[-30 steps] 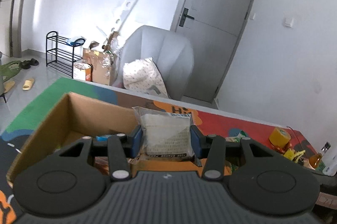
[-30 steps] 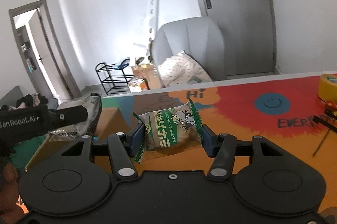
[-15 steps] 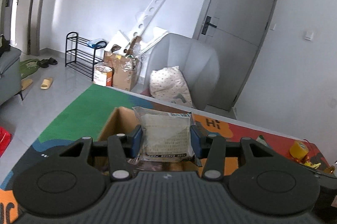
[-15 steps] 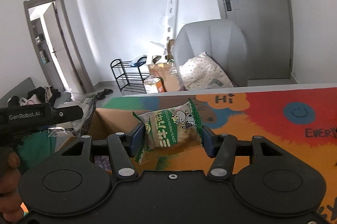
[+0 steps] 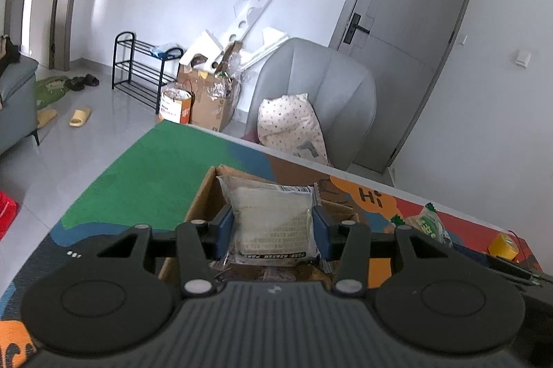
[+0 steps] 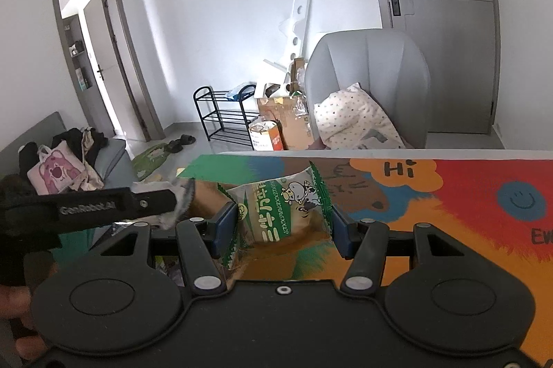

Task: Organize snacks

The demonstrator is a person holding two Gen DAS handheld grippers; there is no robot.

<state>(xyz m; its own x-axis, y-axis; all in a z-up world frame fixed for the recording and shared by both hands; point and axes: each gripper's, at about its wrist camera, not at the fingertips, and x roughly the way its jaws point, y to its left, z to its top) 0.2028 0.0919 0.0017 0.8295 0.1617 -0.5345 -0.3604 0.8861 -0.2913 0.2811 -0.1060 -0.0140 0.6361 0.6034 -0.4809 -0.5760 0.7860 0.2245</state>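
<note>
- My left gripper is clamped on a pale snack packet; the blue fingers press its two side edges, and the packet sits upright between them, printed back toward the camera.
- The left packet hangs above the open cardboard box; more wrappers show dimly inside the box below the packet.
- My right gripper is clamped on a green-and-white snack packet with a cartoon cow printed on it; both fingers pinch its crimped ends, and the packet is tilted, right end higher.
- In the right wrist view the same box lies just behind and left of the cow packet; the packet is over the box's near edge and the desk.
- My left gripper enters the right wrist view from the left, its crinkled packet at the tip over the box.
- The desk carries a bright printed mat: green, blue, orange "Hi" patch, red with a smiley.
- A yellow tape roll lies on the desk, well to the right in the left wrist view.
- Beyond the desk: grey armchair with a spotted pillow, black shoe rack.
</note>
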